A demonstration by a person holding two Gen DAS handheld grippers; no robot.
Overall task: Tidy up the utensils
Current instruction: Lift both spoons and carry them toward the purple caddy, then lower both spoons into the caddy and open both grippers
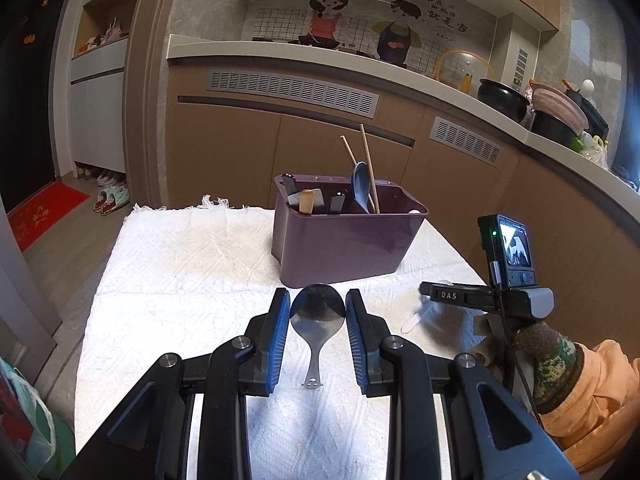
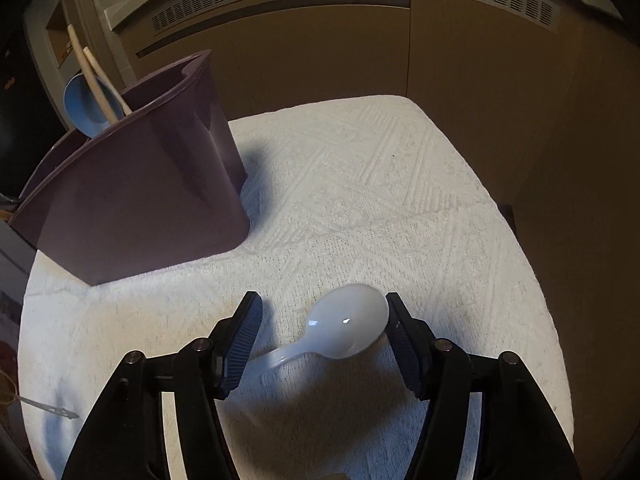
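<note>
A metal spoon (image 1: 318,308) sits bowl-up between the blue pads of my left gripper (image 1: 318,314), which is shut on its bowl; the handle hangs back toward the camera above the white cloth (image 1: 180,280). Just beyond stands a purple utensil holder (image 1: 344,240) with a blue spoon (image 1: 360,186), chopsticks (image 1: 368,160) and dark handles in it. In the right wrist view a white plastic spoon (image 2: 348,326) lies on the cloth between the fingers of my right gripper (image 2: 320,336). That gripper is open, and its right finger is close to the spoon's bowl. The holder (image 2: 140,200) is at the left.
The cloth-covered table ends close behind the holder and at the right edge (image 2: 520,208). Brown cabinets (image 1: 240,152) and a counter with pots (image 1: 504,98) lie beyond. A gloved hand with an orange sleeve (image 1: 560,364) holds the right gripper. Shoes (image 1: 112,196) are on the floor at left.
</note>
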